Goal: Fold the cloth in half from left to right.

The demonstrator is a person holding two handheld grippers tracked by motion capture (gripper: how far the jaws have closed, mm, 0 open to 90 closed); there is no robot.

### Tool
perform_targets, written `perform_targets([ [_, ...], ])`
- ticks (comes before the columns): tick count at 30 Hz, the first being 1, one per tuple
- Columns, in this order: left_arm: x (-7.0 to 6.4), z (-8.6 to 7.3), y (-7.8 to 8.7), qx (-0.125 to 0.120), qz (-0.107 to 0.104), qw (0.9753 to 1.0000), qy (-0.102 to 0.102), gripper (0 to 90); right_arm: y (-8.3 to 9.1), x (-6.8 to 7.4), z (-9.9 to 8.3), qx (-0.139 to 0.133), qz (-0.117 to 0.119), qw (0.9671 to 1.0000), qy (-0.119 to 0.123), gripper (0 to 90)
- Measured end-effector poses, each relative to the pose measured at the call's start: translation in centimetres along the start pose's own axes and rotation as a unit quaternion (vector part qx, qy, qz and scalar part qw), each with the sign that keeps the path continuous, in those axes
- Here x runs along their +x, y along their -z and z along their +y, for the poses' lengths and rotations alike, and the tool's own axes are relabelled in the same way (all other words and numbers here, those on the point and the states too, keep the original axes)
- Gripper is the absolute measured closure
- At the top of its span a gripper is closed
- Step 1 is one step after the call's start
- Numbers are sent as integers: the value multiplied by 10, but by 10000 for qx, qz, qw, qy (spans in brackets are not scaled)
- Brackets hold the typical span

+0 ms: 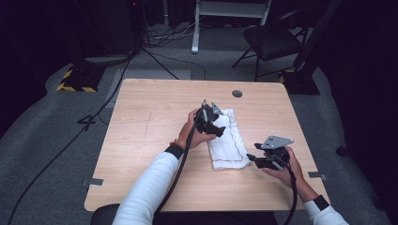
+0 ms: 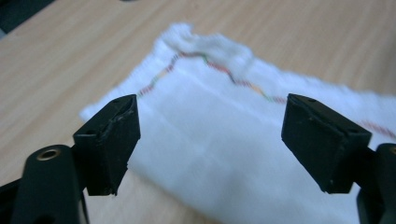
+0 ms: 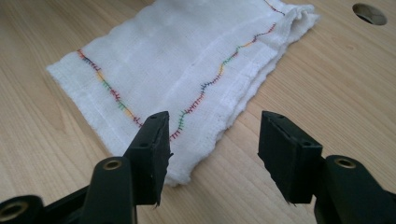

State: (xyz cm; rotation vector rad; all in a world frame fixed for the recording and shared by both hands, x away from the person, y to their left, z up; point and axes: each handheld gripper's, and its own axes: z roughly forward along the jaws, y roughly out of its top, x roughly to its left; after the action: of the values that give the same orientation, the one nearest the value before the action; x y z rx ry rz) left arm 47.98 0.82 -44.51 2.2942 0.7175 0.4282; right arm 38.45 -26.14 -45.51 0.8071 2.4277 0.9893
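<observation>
A white cloth (image 1: 228, 139) lies folded into a long strip on the wooden table (image 1: 150, 122), right of centre, running away from the person, and both grippers are on it now. The left gripper (image 1: 210, 123) sits over the far half of the strip, near its left edge, the person's hand wrapped around it from the left, cable trailing back along the white sleeve (image 1: 150, 187). In the left gripper view its jaws stand wide apart, white cloth (image 2: 224, 140) spread between and beneath them, nothing pinched; the multicoloured stitching (image 2: 205, 60) zigzags across the fabric ahead, up to a rumpled corner. Over on the right, the right gripper (image 1: 253, 158) is low at the near right corner of the cloth, its grey plate (image 1: 276, 141) on top, tips pointing left at the fabric's edge. From the right gripper view the jaws are also spread wide: one jaw sits over the cloth's near corner, the other over bare wood to the side, and the cloth (image 3: 187, 60) stretches away flat with two lines of coloured stitching (image 3: 219, 70) along it. Whether that jaw touches the fabric, I can't tell from here. A round hole (image 1: 237, 93) shows in the tabletop beyond the cloth's far end, and a dark chair (image 1: 274, 40) stands on the floor behind the table.
</observation>
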Motion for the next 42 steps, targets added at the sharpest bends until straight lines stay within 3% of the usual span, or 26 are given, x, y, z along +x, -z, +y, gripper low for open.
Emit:
perform_targets([
  [4, -19, -22, 14, 41, -282, 9994, -187, 188, -3, -4, -3, 51, 23, 10000, 34, 417],
  [6, -30, -32, 17, 123, -537, 9980, -310, 188, -6, -6, -5, 94, 57, 9999, 29, 411],
  [11, -52, -52, 16, 368, -665, 9951, -637, 192, -13, -11, -12, 190, 102, 9998, -12, 403],
  [15, -57, -61, 13, 507, -733, 9933, -734, 204, -20, -14, -18, 406, 171, 9990, -18, 387],
  [17, -55, -64, 13, 545, -924, 9924, -597, 209, -21, -15, -19, 441, 230, 9988, -26, 387],
  [21, -49, -69, 12, 529, -1060, 9922, -384, 208, -22, -12, -19, 492, 334, 9982, 56, 382],
  [24, -47, -71, 13, 551, -1142, 9914, -310, 212, -24, -9, -20, 523, 346, 9980, 112, 388],
  [27, -44, -74, 14, 554, -1226, 9906, -258, 213, -24, -8, -21, 583, 430, 9974, 14, 380],
  [38, -37, -88, 26, 532, -1199, 9910, -277, 217, -27, 12, -18, 558, 700, 9958, 190, 386],
  [42, -35, -92, 31, 444, -1294, 9900, -334, 304, -27, 17, -16, 546, 744, 9952, 313, 362],
])
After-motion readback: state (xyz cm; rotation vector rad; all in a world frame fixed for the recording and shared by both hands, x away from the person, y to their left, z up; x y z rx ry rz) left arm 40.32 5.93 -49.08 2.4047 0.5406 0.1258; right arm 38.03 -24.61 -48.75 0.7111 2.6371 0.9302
